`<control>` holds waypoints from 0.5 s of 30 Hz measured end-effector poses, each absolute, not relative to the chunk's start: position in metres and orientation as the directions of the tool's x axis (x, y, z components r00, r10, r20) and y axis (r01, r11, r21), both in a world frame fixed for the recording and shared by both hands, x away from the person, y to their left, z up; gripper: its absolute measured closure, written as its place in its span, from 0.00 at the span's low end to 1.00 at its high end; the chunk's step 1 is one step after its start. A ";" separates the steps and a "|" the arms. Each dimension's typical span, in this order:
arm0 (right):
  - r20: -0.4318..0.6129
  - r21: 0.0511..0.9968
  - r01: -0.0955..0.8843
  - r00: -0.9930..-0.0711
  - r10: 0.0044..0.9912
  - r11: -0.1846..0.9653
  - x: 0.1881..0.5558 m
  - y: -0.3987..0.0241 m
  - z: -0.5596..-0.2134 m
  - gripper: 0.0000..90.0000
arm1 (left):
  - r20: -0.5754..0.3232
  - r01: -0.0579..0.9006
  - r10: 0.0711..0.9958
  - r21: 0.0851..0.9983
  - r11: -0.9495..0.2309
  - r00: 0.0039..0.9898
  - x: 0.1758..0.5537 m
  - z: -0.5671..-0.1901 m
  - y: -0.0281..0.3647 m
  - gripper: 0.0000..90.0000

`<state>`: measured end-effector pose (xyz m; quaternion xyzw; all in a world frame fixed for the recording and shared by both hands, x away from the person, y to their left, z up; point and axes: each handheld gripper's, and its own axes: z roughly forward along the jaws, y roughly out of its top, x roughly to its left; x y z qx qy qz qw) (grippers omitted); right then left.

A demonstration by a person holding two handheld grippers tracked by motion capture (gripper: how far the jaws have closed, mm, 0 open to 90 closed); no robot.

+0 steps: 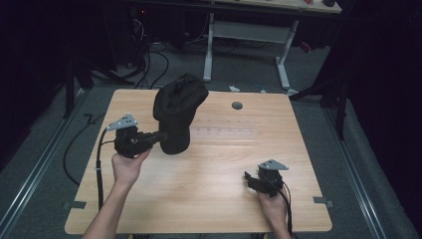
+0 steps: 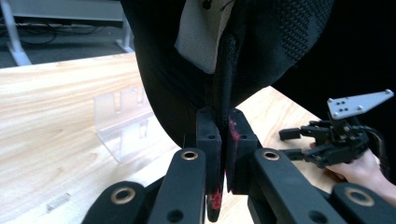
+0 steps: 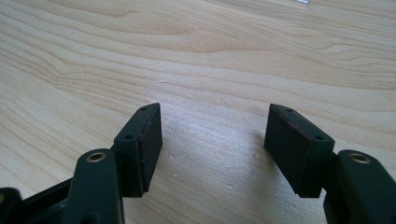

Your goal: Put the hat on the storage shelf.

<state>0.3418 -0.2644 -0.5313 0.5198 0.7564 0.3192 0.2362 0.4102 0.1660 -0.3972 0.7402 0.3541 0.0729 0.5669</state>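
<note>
High view shows a light wooden table (image 1: 209, 194) with a black bag (image 1: 176, 117) held up over its far left part, its lower edge near or just touching the tabletop; from this angle I cannot tell which. The left gripper (image 1: 158, 138), held in the person's left hand (image 1: 127, 167), reaches in level from the left and meets the bag low on its left side. In the left gripper view the two black jaws are pressed together on a dark seam or strap edge of the bag (image 2: 219, 84), which hangs from above with a patch of white lining (image 2: 198, 35) showing near the top. Just behind the bag a clear plastic stand (image 2: 122, 126) sits on the wood, and a small clear piece (image 2: 58, 201) lies nearer the camera to the left. The right gripper (image 1: 250, 180) rests low over the near right part of the table, well apart from the bag, held by the right hand (image 1: 273, 204). In the right gripper view its jaws stand spread wide with only bare wood grain (image 3: 210, 60) between them, pinching nothing. A round hole (image 1: 237, 105) marks the far side of the tabletop.
</note>
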 end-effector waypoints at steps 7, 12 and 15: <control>-0.026 0.728 0.635 -0.348 0.937 0.256 0.342 -0.264 -0.531 0.41 | -0.279 0.430 0.631 0.898 -0.096 0.724 0.423 -0.388 0.167 0.96; -0.025 0.728 0.636 -0.348 0.937 0.256 0.342 -0.264 -0.531 0.41 | -0.241 0.414 0.652 0.902 -0.122 0.718 0.432 -0.384 0.162 0.96; -0.025 0.728 0.636 -0.348 0.937 0.256 0.342 -0.264 -0.531 0.40 | -0.240 0.410 0.653 0.904 -0.120 0.719 0.435 -0.384 0.160 0.96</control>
